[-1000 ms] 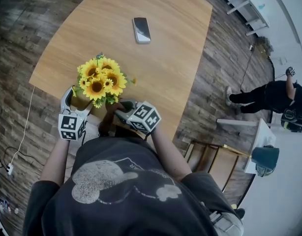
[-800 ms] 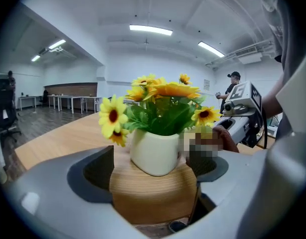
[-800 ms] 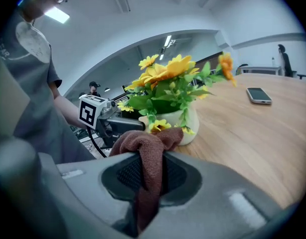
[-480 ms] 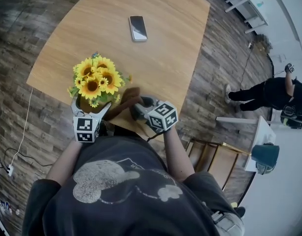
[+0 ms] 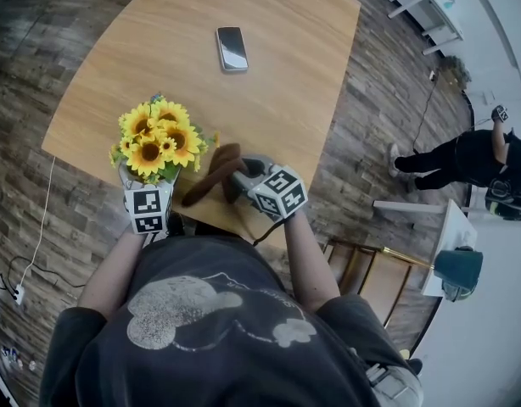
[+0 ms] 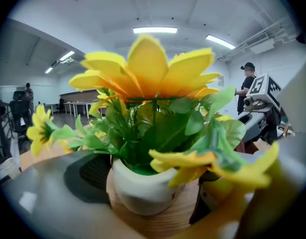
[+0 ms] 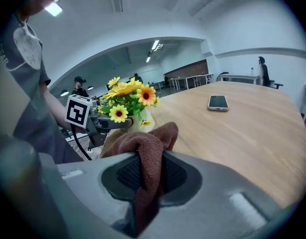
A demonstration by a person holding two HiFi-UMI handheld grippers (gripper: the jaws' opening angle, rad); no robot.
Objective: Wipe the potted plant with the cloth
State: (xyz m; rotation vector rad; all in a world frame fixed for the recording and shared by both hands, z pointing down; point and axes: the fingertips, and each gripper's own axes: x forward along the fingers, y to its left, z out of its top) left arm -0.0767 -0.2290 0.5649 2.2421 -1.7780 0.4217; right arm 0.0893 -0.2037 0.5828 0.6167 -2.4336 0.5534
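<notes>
The potted plant [image 5: 154,141] is a bunch of yellow sunflowers in a white pot [image 6: 143,188], standing near the table's front edge. My left gripper [image 5: 148,185] reaches in under the blooms from the near side. Its jaws have just been closing, with the pot between them. In the left gripper view a dark gap still shows on the pot's right side. Just right of the plant and clear of it, my right gripper [image 5: 232,181] is shut on a brown cloth [image 5: 211,176]. The cloth [image 7: 149,151] is bunched between the pads and bulges out past them.
A phone [image 5: 232,48] lies flat farther back on the wooden table [image 5: 286,100]. The table's near edge runs just under both grippers. A person [image 5: 468,164] crouches on the floor at the right, and a wooden stool [image 5: 366,278] stands close to the table's corner.
My left gripper has moved right and in behind the pot, so its jaws now flank it. My right gripper has drawn back to the right, and the cloth now shows.
</notes>
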